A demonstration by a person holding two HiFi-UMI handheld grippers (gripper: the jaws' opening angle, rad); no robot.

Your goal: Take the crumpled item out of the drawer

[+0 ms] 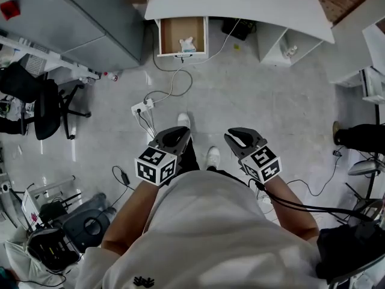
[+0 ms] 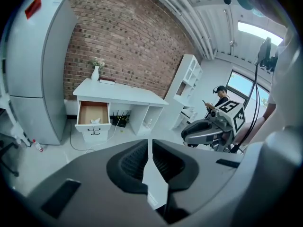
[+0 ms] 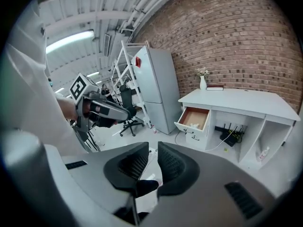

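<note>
Step in hand: approach. No contact with the target yet.

1. The drawer [image 1: 163, 35] stands open under the white desk [image 1: 240, 5], at upper centre of the head view. The crumpled item [image 1: 187, 43], pale, lies inside it against the front edge.
2. The left gripper [image 1: 178, 131] and the right gripper [image 1: 236, 135] sit at lower centre, well apart from the drawer. Each has its jaws drawn almost together, with nothing between them.
3. A cable and a power strip [image 1: 139, 108] lie on the floor between.

Next move, as judged: close the distance, spread 1 gripper's jaws, and lower them over the item from above.
</note>
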